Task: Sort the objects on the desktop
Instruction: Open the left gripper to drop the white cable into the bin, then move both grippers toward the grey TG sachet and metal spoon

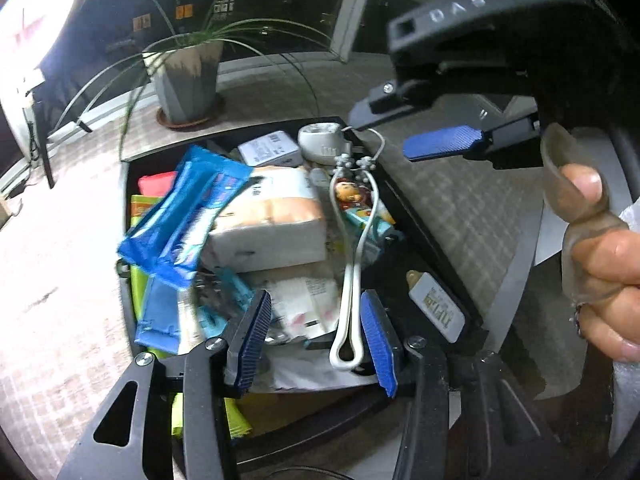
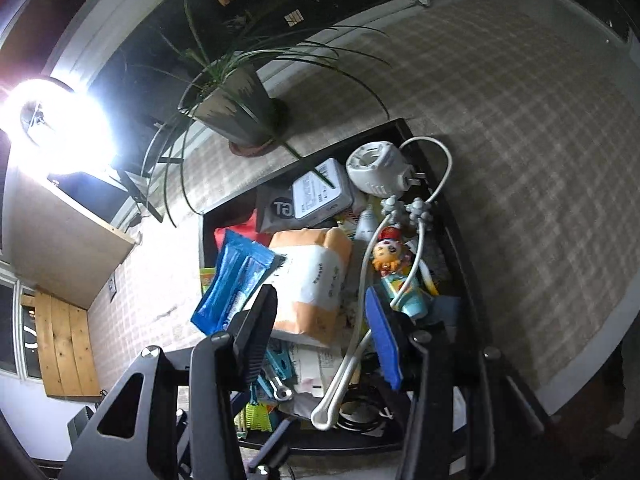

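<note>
A black tray [image 1: 420,208] on a checked tabletop holds a heap of items: a blue packet [image 1: 184,216], an orange-and-white tissue pack [image 1: 272,220], a white massager with ball ends [image 1: 360,240], a cartoon toy [image 1: 352,196], a white round plug device [image 1: 320,142] and a white box [image 1: 270,150]. My left gripper [image 1: 316,344] is open above the tray's near end, with the massager's loop just inside its right finger. My right gripper [image 2: 320,344] is open over the same tray [image 2: 456,232]; it shows in the left wrist view [image 1: 432,136] at upper right, held by a hand.
A potted plant [image 1: 188,84] stands behind the tray, its long leaves hanging over it. A bright lamp [image 2: 56,128] glares at the left. A small white labelled bottle [image 1: 438,308] lies at the tray's right edge. Checked tabletop [image 2: 540,140] spreads to the right.
</note>
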Available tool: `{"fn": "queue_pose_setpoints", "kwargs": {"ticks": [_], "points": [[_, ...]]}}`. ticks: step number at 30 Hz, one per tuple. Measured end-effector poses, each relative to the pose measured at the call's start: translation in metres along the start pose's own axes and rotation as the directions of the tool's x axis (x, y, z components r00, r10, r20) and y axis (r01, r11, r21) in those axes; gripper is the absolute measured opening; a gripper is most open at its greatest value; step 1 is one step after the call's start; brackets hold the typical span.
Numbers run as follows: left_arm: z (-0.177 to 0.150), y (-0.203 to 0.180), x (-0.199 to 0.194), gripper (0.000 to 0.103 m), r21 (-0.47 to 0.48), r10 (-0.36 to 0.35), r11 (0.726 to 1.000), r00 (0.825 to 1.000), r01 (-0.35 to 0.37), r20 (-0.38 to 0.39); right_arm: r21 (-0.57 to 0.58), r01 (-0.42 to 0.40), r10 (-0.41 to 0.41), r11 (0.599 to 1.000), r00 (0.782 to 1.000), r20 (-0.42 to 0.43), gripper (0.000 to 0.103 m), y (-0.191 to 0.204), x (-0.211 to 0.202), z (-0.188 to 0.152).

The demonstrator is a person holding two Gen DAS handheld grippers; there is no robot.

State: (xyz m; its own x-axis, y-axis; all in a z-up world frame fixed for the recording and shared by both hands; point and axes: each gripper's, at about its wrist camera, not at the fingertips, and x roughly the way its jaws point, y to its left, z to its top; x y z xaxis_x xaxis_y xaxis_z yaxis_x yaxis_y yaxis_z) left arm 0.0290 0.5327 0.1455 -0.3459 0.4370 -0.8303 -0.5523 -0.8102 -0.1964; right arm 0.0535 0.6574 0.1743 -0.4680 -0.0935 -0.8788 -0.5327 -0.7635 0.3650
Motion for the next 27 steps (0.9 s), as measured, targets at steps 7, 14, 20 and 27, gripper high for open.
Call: {"fn": "queue_pose_setpoints", "kwargs": {"ticks": [7, 14, 20, 27], "points": [[-0.013, 0.044, -0.017, 0.045, -0.048, 0.056, 0.997, 0.998, -0.055, 0.008, -0.025, -0.047, 0.046, 0.999, 0.999, -0.012, 0.046, 0.037, 0.01, -0.003], [-0.028, 0.111, -0.039, 0.046, -0.146, 0.11, 0.983, 0.994, -0.108, 0.001, -0.107, -0.063, 0.06, 0.992, 0.998, -0.029, 0.046, 0.097, 0.027, -0.013], [-0.038, 0.163, -0.057, 0.046, -0.206, 0.155, 0.967, 0.988, -0.151, 0.005, -0.178, -0.079, 0.071, 0.981, 0.996, -0.048, 0.046, 0.152, 0.045, -0.018], [-0.043, 0.237, -0.083, 0.055, -0.28, 0.218, 0.938, 0.976, -0.205, 0.017, -0.328, -0.074, 0.062, 0.942, 0.997, -0.047, 0.049, 0.233, 0.064, -0.018]]}}
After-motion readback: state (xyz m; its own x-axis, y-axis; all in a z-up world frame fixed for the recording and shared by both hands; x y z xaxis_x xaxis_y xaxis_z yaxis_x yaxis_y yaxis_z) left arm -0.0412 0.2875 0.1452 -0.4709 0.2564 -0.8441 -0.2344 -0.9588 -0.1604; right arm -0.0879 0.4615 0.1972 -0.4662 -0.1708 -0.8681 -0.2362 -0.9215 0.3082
